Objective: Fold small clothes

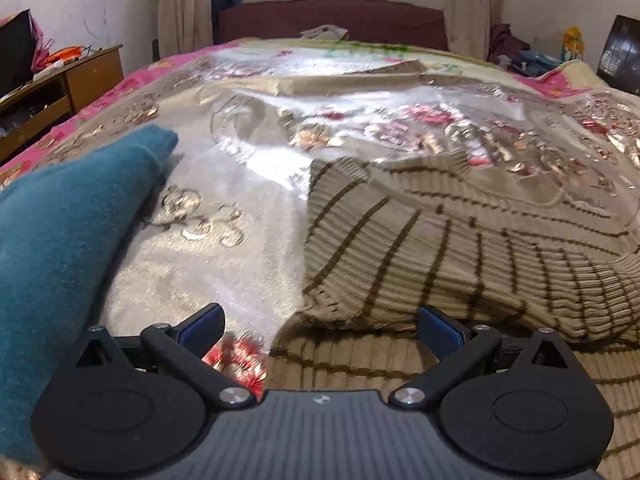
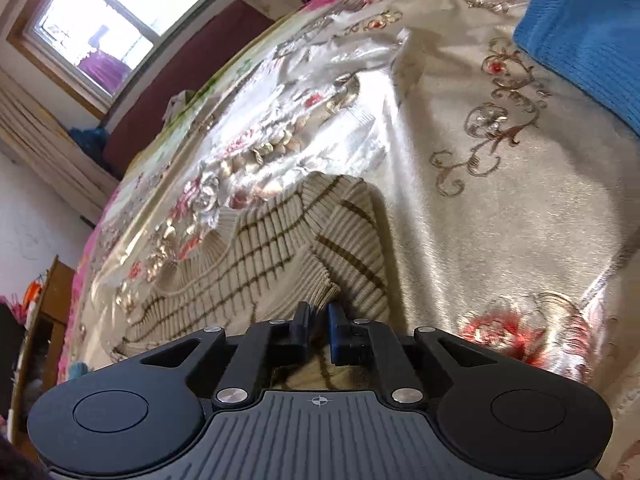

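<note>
The left claw stood spread wide, grasping nothing, over the near edge of the striped sweater lying on the bed near its front edge. The right claw was clenched on the sweater's ribbed edge; soft, light, floppy knit, likely best pinched at hems.

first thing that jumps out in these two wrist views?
The beige striped knit sweater sprawled on the shiny floral bedspread, its hem pinched in the shut jaws of the right gripper. The left gripper hangs over its edge, jaws wide open. A blue knit garment lies off to the side.
</note>
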`<state>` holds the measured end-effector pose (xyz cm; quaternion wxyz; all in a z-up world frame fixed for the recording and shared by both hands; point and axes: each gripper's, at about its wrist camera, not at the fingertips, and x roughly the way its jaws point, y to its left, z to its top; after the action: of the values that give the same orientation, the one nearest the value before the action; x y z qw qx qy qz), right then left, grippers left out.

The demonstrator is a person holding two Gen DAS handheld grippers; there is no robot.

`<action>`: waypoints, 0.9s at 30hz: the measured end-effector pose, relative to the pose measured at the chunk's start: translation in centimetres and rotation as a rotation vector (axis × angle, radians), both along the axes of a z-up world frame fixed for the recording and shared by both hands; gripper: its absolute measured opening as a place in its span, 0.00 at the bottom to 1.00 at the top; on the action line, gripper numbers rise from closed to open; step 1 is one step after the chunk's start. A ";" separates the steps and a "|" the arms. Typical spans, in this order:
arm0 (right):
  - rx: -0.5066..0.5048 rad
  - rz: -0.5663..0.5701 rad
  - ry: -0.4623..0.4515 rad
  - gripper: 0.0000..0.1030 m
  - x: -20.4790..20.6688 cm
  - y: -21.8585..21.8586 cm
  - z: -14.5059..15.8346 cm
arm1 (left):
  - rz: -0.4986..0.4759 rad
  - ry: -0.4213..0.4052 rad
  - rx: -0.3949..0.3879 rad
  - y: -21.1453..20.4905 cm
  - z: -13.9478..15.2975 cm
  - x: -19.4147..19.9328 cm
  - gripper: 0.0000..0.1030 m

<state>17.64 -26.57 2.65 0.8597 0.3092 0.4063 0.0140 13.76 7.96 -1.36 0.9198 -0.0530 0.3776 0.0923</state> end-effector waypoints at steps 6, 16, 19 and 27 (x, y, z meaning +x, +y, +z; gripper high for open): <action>-0.024 0.008 0.033 0.10 0.1 0.1 -0.5 | 0.028 0.039 -0.005 1.0 -0.4 -0.8 1.00; -0.012 0.042 0.009 0.15 -2.1 -0.9 1.4 | -0.012 0.096 -0.011 2.5 0.9 -5.0 1.00; -0.033 0.092 0.031 0.15 -3.8 -1.1 2.0 | -0.020 0.132 -0.034 3.2 1.2 -7.0 1.00; -0.176 0.272 0.167 0.20 -10.5 -1.5 3.8 | -0.089 0.207 -0.131 4.9 2.7 -12.0 1.00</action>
<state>7.14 -28.12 6.46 0.8369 0.1749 0.5141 0.0687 1.76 12.83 1.37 0.8736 -0.0865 0.4778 0.0315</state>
